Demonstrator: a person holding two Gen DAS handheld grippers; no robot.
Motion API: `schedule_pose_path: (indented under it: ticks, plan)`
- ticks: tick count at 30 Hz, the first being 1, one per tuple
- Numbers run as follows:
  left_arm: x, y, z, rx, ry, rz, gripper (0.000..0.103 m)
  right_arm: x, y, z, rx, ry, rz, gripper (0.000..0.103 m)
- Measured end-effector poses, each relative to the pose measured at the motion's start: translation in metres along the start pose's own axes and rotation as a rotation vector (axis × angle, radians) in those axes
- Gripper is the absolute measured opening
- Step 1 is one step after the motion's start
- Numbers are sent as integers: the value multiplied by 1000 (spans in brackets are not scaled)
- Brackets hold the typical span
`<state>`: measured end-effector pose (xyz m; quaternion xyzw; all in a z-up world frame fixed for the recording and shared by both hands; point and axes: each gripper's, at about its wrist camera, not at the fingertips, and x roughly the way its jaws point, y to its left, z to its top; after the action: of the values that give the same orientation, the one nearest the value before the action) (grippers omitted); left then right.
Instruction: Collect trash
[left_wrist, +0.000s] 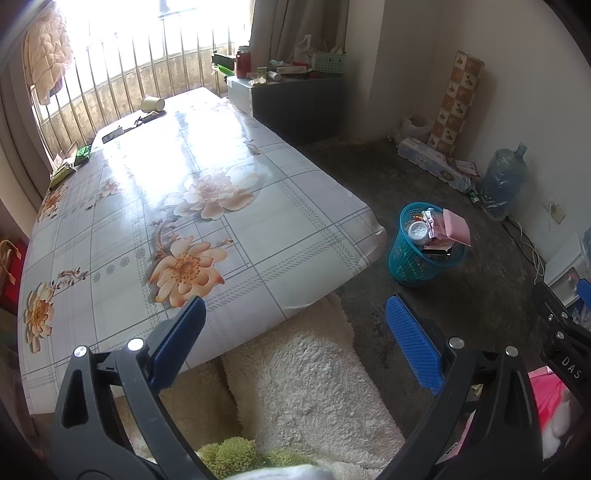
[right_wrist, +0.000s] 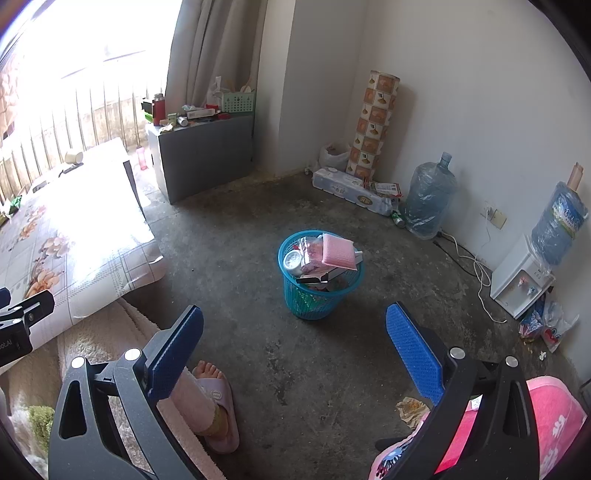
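Note:
A teal mesh basket (right_wrist: 314, 299) stands on the concrete floor, full of trash, with a pink pad (right_wrist: 338, 251) and a can on top. The left wrist view shows the same basket (left_wrist: 413, 264) just past the table's corner. My right gripper (right_wrist: 295, 332) hangs open above the floor in front of it, holding nothing. My left gripper (left_wrist: 295, 321) is open too, over the near edge of the floral table (left_wrist: 155, 206). Far back on that table lie a tipped paper cup (left_wrist: 152, 104) and green wrappers (left_wrist: 82, 154). A crumpled paper scrap (right_wrist: 412, 408) lies on the floor by the right finger.
A fluffy cream rug (left_wrist: 303, 384) lies under the table's edge. A person's slippered foot (right_wrist: 214, 402) rests near my right gripper. Water jugs (right_wrist: 428, 199), a dispenser (right_wrist: 521, 280) with cables, a tissue pack and a grey cabinet (right_wrist: 207, 155) line the walls. A pink cushion (right_wrist: 554, 413) sits at the right.

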<state>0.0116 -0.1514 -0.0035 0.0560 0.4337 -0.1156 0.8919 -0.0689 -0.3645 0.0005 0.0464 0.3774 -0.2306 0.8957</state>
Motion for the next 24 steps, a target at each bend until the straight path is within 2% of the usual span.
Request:
schedule_pose_path:
  ticks: [24]
  plan:
    - [1,2,0,-3,0,1,94,-1,-1,-1,4,-2,-1,96]
